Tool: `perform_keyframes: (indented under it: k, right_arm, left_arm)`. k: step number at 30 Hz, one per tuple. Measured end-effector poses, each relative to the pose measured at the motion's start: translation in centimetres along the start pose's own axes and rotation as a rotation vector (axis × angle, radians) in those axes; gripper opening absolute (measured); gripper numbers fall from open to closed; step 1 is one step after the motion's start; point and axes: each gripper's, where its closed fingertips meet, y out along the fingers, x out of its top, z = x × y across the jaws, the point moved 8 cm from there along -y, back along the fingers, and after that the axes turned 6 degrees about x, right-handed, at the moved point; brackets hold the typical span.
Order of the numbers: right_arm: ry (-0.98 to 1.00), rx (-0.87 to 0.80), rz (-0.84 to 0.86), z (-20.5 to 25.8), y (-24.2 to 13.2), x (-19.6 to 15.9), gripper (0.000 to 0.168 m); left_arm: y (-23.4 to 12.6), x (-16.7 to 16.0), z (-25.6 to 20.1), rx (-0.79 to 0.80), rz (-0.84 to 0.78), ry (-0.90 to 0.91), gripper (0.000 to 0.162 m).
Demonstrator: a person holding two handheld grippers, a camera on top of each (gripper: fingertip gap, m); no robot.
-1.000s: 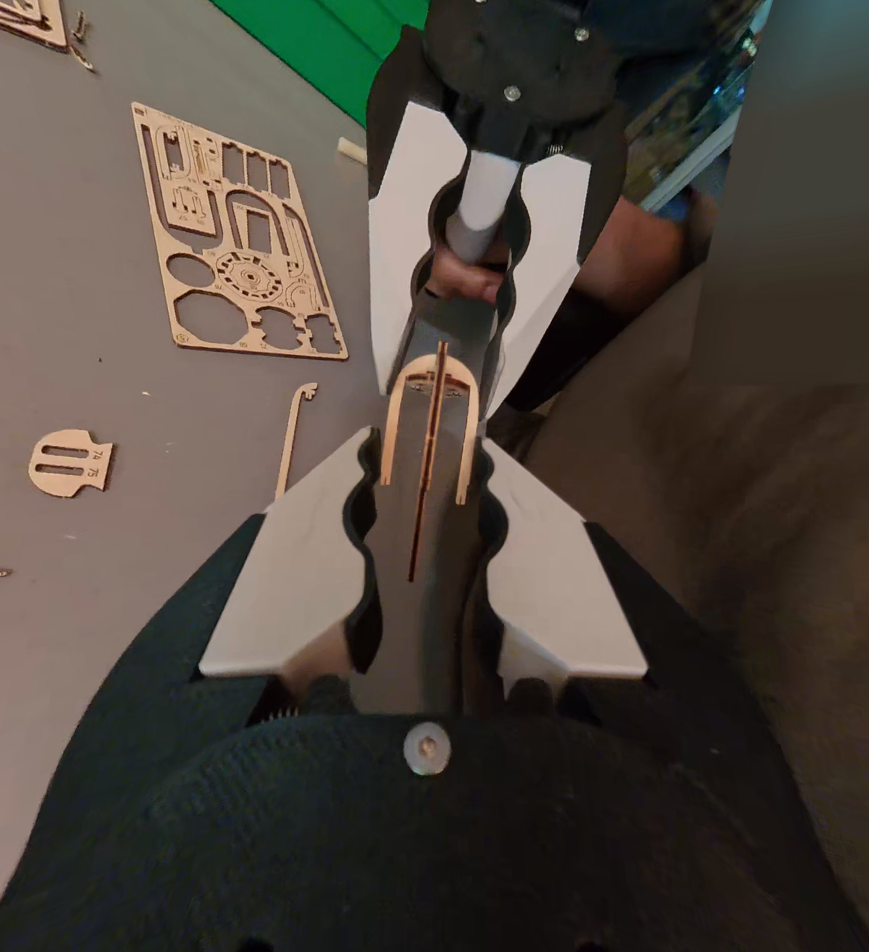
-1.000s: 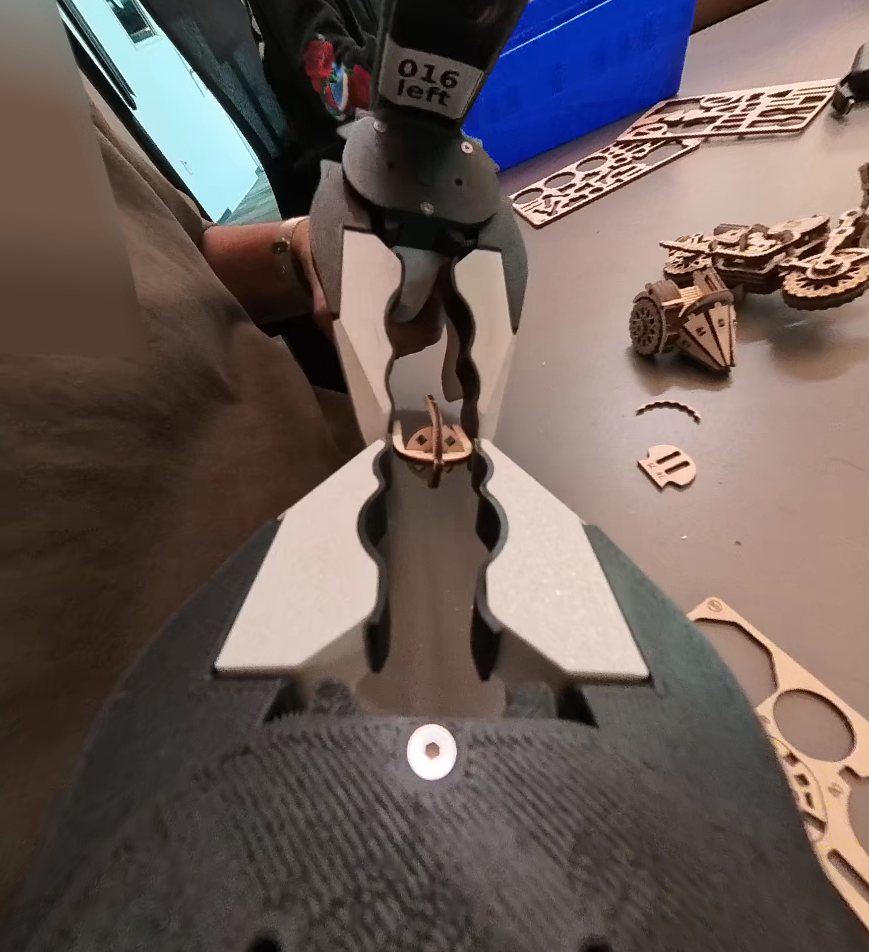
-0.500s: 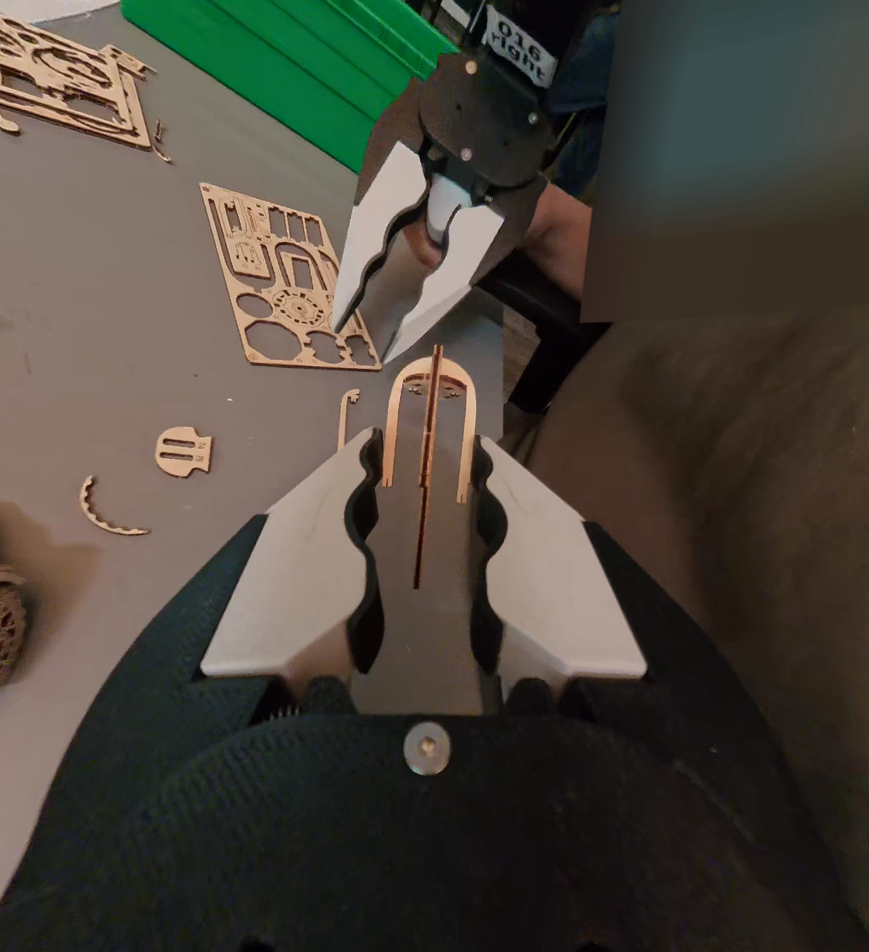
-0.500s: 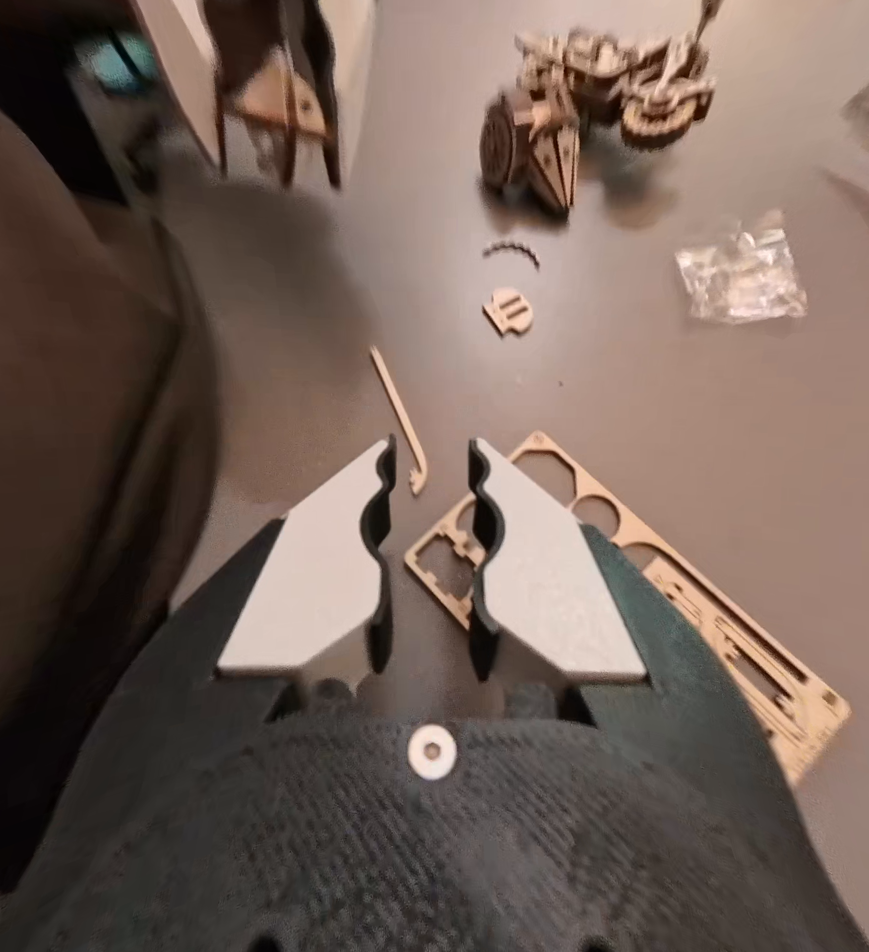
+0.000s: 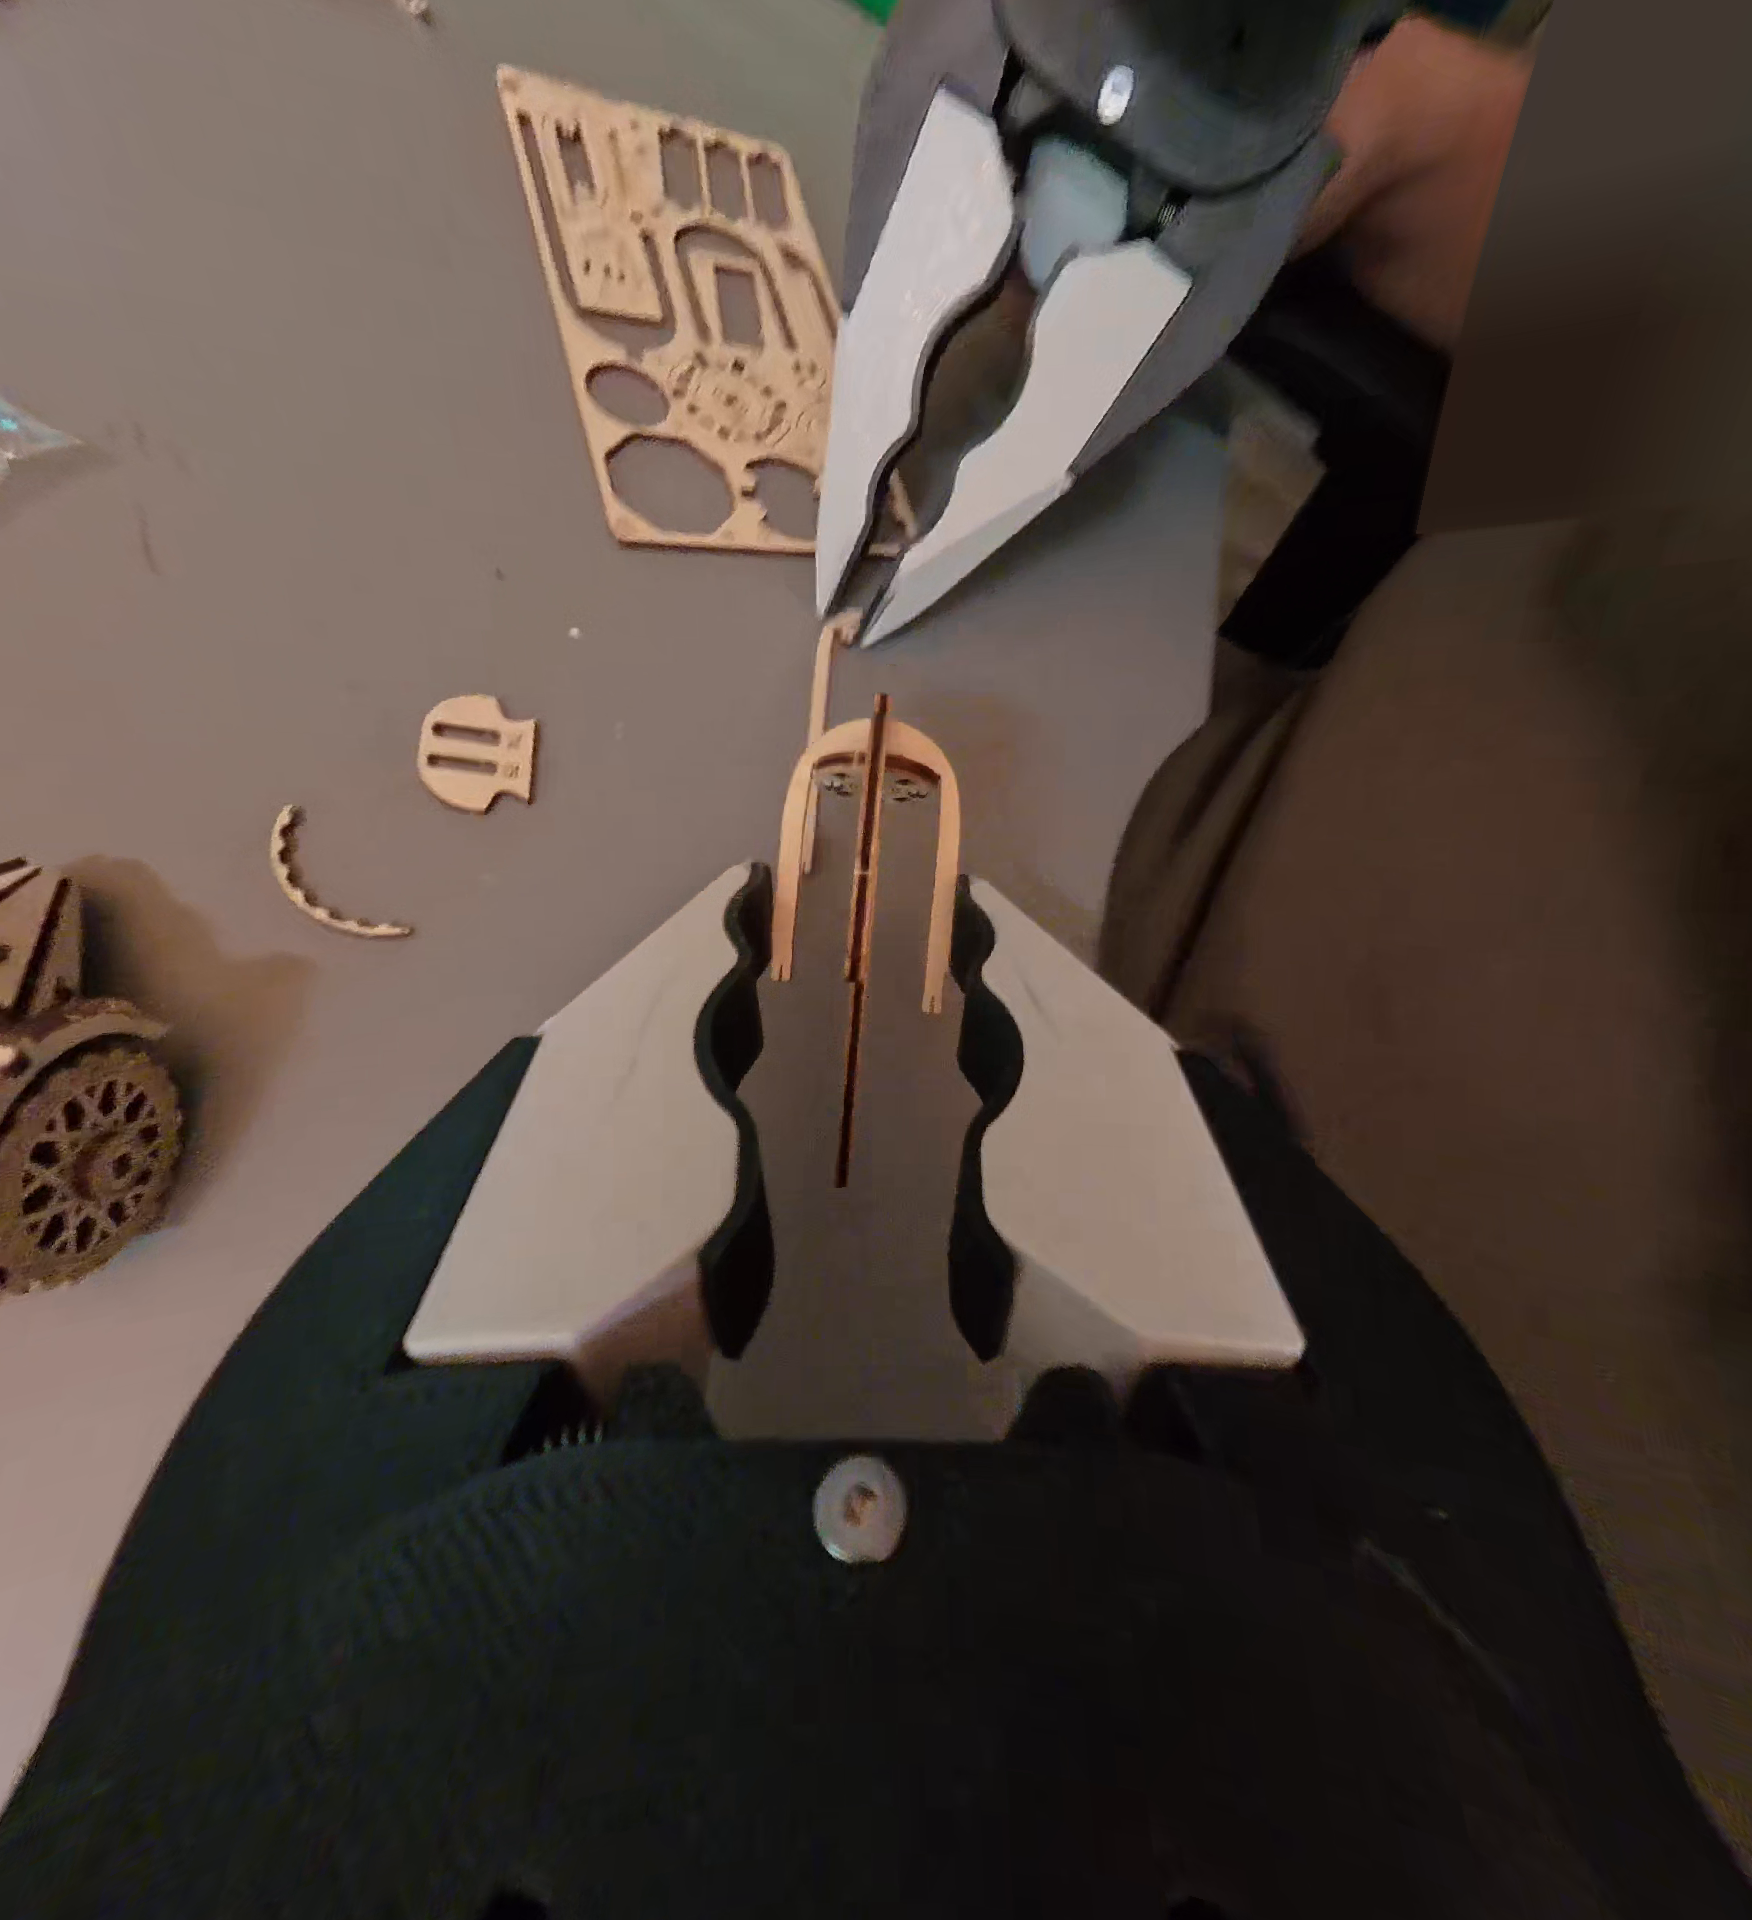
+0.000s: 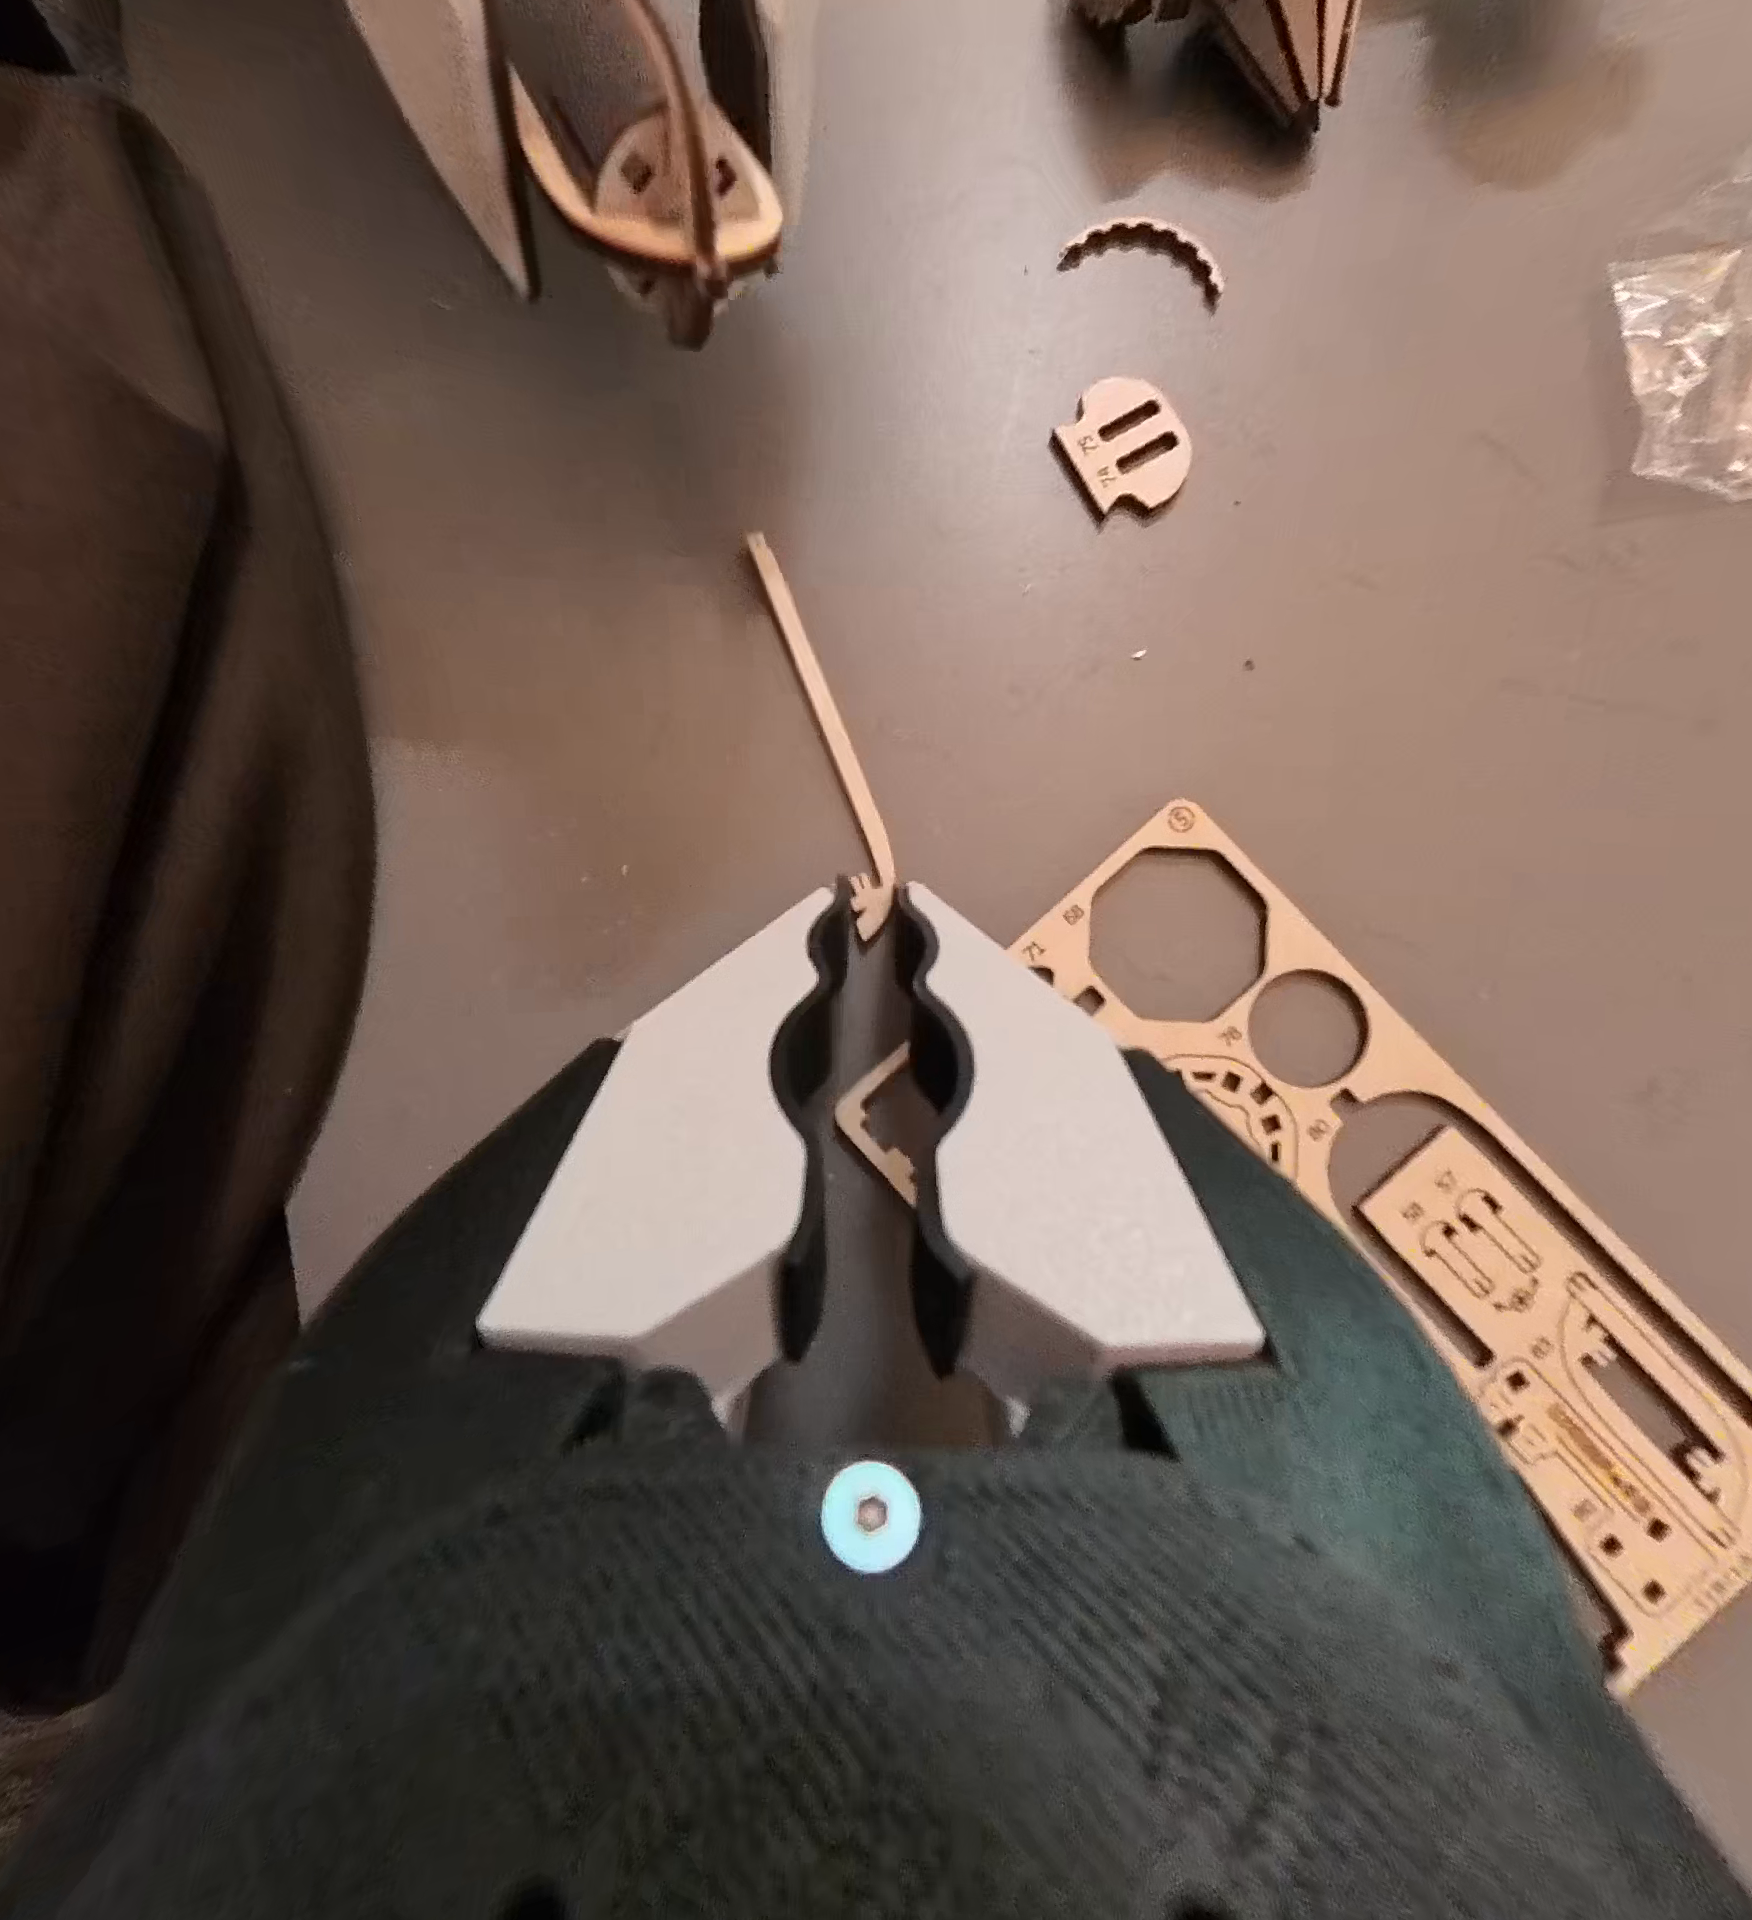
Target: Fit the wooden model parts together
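Observation:
My left gripper (image 5: 856, 883) is shut on a wooden arch (image 5: 867, 748) with a thin flat piece slotted through its middle. The pads press on the arch's two legs and hold it above the grey table (image 5: 228, 520). This assembly also shows at the top of the right wrist view (image 6: 664, 223). My right gripper (image 6: 869, 896) is down at the table. Its fingertips are closed on the toothed, hooked end of a thin wooden strip (image 6: 820, 707), which lies flat. The left wrist view shows the right gripper (image 5: 851, 623) at the strip (image 5: 820, 691) just beyond the arch.
A punched-out parts sheet (image 6: 1371, 1195) lies right of the right gripper and shows in the left wrist view (image 5: 685, 312). A slotted round piece (image 6: 1126, 447), a toothed arc (image 6: 1142, 244), a plastic bag (image 6: 1745, 364) and a built wheeled model (image 5: 30, 1091) are on the table. A person's clothing (image 5: 1526, 935) borders it. There is about 10 cm between the tips of the two grippers. The toothed arc (image 6: 1142, 244) is closer to my left gripper, around 9 cm from its tips; the right tips are 15 cm off. Look for it in the left wrist view (image 5: 318, 896) too.
My right gripper left the arch, went down to the table with open jaws, and closed its tips on the strip's hooked end. My left gripper kept its hold on the arch.

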Motion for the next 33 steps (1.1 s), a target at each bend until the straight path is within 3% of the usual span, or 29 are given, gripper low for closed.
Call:
perform_keyframes:
  k: [4, 9, 20, 33]
  right_arm:
    - [0.044, -0.01, -0.059, -0.5, -1.1, 0.0, 0.006]
    - [0.093, 0.05, -0.184, -0.3, -2.3, 1.1, 0.006]
    - [-0.072, -0.066, -0.343, 1.4, -5.2, 3.5, 0.006]
    - [-0.063, -0.058, -0.342, 1.4, -4.9, 3.4, 0.006]
  left_arm:
    - [0.4, -0.5, -0.2, 0.076, 0.054, 0.072, 0.034]
    - [-0.4, 0.7, -0.2, 0.082, -0.071, 0.077, 0.034]
    - [-3.4, 1.1, -1.3, 0.064, -0.238, 0.291, 0.034]
    - [-2.8, 1.2, -1.3, 0.015, -0.247, 0.28, 0.035]
